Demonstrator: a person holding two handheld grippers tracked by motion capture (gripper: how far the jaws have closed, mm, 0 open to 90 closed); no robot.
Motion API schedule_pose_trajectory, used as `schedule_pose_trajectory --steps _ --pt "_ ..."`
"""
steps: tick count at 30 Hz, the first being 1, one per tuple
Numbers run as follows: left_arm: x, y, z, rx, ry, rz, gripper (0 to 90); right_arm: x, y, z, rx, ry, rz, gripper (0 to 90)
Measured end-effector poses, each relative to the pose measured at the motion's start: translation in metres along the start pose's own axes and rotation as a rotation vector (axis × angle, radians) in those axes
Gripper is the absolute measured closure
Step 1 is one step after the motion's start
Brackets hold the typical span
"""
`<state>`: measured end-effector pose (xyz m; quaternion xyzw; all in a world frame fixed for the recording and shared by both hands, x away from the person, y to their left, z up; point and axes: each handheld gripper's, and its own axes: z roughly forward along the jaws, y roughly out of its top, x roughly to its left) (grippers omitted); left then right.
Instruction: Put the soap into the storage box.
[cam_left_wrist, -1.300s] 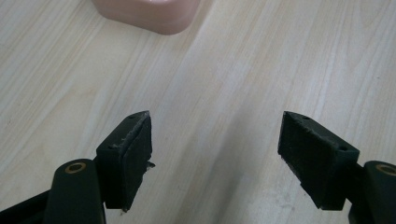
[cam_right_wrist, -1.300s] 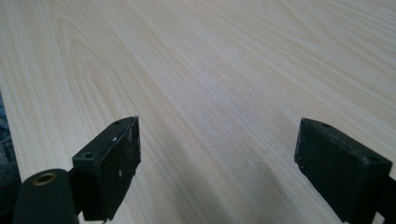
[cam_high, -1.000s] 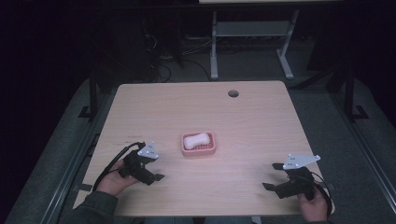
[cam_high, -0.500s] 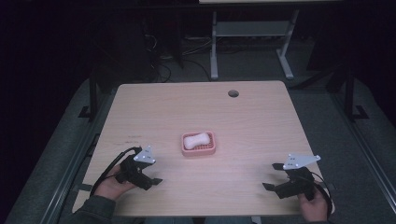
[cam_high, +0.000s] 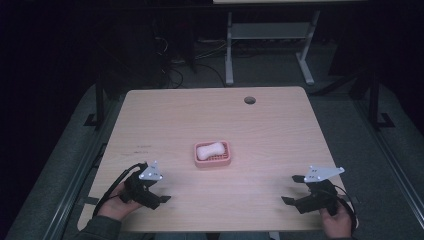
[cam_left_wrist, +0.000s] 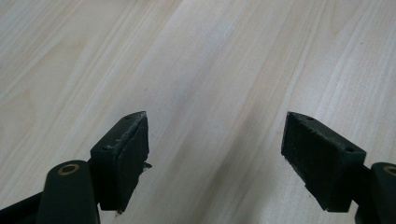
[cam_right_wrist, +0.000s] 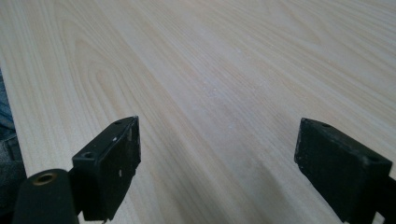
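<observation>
A pink soap dish (cam_high: 222, 160) sits at the middle of the wooden table (cam_high: 270, 125), with a white bar of soap (cam_high: 209, 150) lying in it. My left gripper (cam_high: 161, 192) rests near the front left edge, held by a hand, its jaws pointing right and apart. In the left gripper view, my left gripper (cam_left_wrist: 215, 140) is open over bare wood. My right gripper (cam_high: 291, 189) sits near the front right corner with its jaws pointing left. In the right gripper view, my right gripper (cam_right_wrist: 217, 154) also stands open with nothing between its pads.
A round cable hole (cam_high: 249, 100) lies near the table's far edge. Behind the table stands a metal desk frame (cam_high: 230, 45) on a dark floor. Wide bare wood separates both grippers from the dish.
My left gripper has drifted a little toward the front edge of the table. The right gripper, the dish and the soap have not moved.
</observation>
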<state>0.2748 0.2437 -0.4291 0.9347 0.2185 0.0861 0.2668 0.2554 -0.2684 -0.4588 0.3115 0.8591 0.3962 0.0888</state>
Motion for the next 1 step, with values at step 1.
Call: schedule_pose_trajectory --steps 1 --pt "-0.0006 -0.0002 -0.0002 0.005 -0.001 0.002 22.8 0.0002 0.0002 0.0002 0.002 0.0 -0.002 14.2"
